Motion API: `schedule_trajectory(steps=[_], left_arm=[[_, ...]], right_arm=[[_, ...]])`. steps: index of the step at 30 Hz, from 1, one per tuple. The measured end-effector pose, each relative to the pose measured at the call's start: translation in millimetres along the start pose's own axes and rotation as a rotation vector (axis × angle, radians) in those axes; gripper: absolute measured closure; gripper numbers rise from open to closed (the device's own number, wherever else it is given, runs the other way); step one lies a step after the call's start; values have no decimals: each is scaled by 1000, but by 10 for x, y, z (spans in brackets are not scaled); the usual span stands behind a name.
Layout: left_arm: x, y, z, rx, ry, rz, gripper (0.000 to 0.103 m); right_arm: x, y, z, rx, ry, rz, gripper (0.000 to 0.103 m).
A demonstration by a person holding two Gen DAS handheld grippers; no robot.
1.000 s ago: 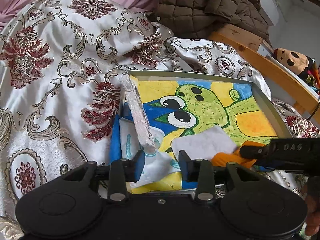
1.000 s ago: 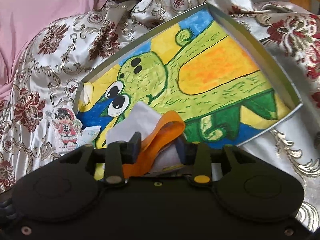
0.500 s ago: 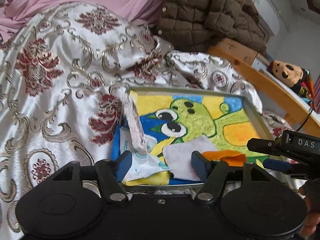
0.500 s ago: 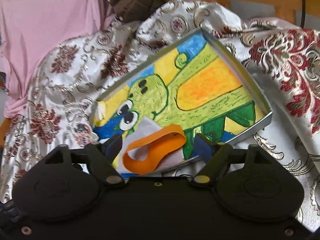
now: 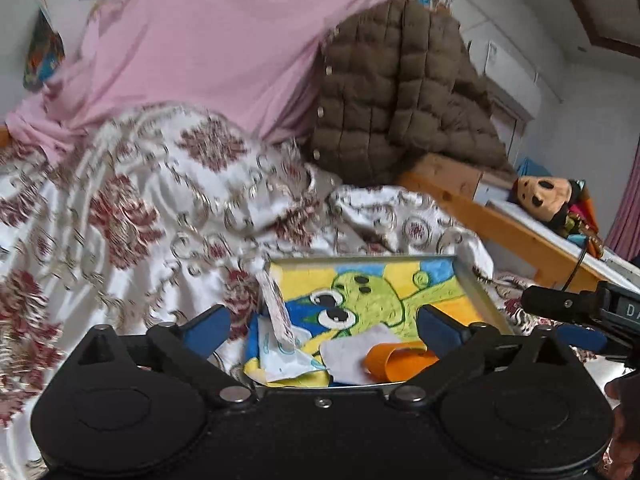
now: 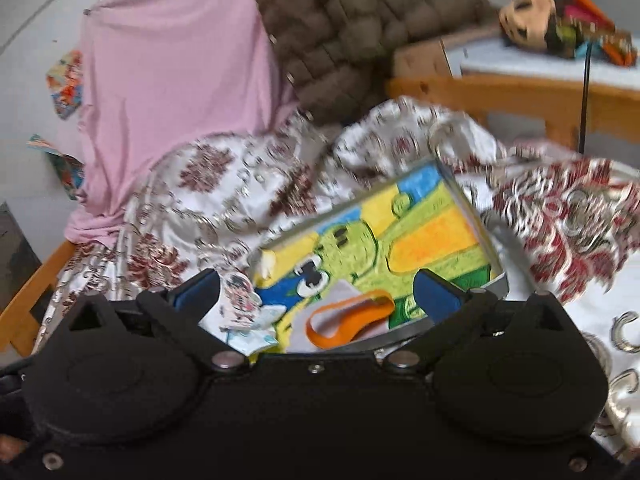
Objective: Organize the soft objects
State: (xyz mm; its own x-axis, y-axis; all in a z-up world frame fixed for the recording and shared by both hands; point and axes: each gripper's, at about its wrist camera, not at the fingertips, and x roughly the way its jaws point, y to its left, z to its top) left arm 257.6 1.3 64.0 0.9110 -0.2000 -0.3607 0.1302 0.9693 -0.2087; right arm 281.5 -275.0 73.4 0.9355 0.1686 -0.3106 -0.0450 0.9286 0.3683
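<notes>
A shallow metal tray [image 5: 476, 294] [image 6: 474, 216] with a green cartoon creature painted inside lies on the bed. At its near end lie an orange band [image 5: 396, 360] [image 6: 352, 316], a pale grey cloth [image 5: 352, 354] [image 6: 340, 292] and a white pouch with blue print [image 5: 280, 356]. A glittery card [image 5: 276, 308] [image 6: 240, 304] leans on the tray's left edge. My left gripper [image 5: 324, 328] hangs back above the near end, jaws opening wide, nothing pressed between them. My right gripper [image 6: 318, 292] is likewise opening and empty, with the band lying free beyond it.
A floral satin bedspread [image 5: 160, 208] covers the bed, with a pink sheet [image 5: 224, 48] and a brown quilted jacket [image 5: 400, 92] behind. A wooden bed rail [image 5: 500, 220] runs along the right, and a plush toy [image 5: 544, 196] sits on a ledge past it.
Both grippers pulled back and up from the tray while their jaws spread wide. The orange band left the right jaws and the pouch left the left jaws; both rest in the tray.
</notes>
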Motion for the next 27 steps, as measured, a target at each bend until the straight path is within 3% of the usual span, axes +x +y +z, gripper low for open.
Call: schedule_trajectory(steps=[5, 10, 27], left_arm=[[-345, -72, -33, 19, -38, 6, 1], [-684, -111, -188, 39, -59, 17, 1], [-1317, -81, -849, 94, 62, 21, 1]], right_arm=[[-484, 88, -42, -14, -72, 13, 1], [-849, 87, -202, -9, -71, 7, 1], [-1580, 350, -826, -151, 4, -72, 1]])
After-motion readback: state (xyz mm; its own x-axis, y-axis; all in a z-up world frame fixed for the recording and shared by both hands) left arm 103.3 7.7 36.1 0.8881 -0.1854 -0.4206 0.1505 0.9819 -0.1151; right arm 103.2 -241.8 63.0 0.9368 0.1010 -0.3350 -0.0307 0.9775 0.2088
